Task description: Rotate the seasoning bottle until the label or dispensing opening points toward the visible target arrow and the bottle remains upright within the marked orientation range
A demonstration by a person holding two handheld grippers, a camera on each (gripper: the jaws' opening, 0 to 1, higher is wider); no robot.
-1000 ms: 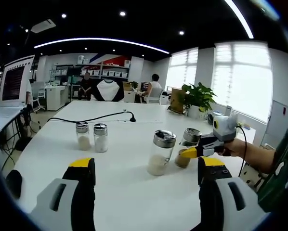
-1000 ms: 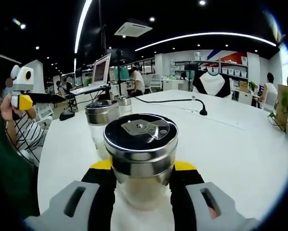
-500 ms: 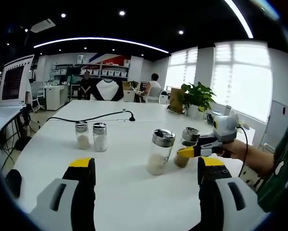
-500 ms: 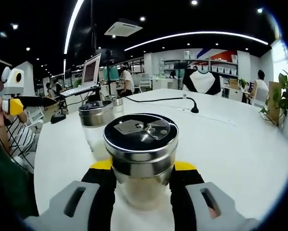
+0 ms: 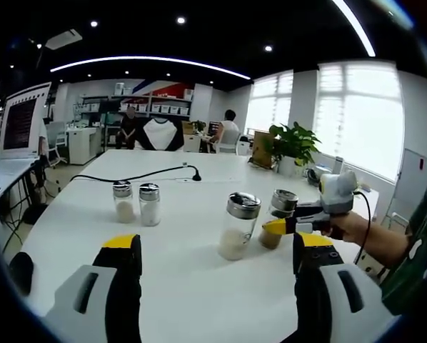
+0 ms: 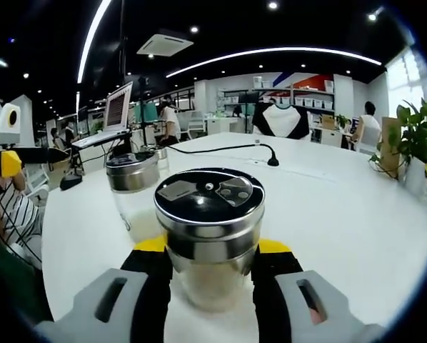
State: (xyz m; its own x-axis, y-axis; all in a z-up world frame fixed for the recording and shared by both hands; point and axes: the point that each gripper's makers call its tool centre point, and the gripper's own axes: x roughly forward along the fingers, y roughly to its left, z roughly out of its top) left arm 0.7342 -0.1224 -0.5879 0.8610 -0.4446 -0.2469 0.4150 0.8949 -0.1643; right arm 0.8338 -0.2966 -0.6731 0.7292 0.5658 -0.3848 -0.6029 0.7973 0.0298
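My right gripper [image 6: 208, 249] is shut on a glass seasoning bottle [image 6: 208, 282] with a steel collar and a black dispensing lid [image 6: 208, 196]. The bottle stands upright on the white table [image 6: 328, 207]. In the left gripper view the same bottle [image 5: 276, 219] holds brown seasoning, and the right gripper [image 5: 290, 226] clamps it from the right. Just left of it stands a second bottle [image 5: 238, 226] with pale contents. My left gripper [image 5: 217, 244] hangs open above the table's near edge with nothing between its fingers.
Two small shakers [image 5: 136, 203] stand to the left on the table [image 5: 185, 264]. A black cable [image 5: 138, 175] runs across the far side, with a potted plant [image 5: 293, 146] beyond. A person's hand [image 5: 356, 227] holds the right gripper. The second bottle [image 6: 133, 194] stands close behind the held one.
The right gripper has swung round with the bottle in it: the room in its view has slid left. In the left gripper view its handle end has shifted slightly right. The left gripper stays still.
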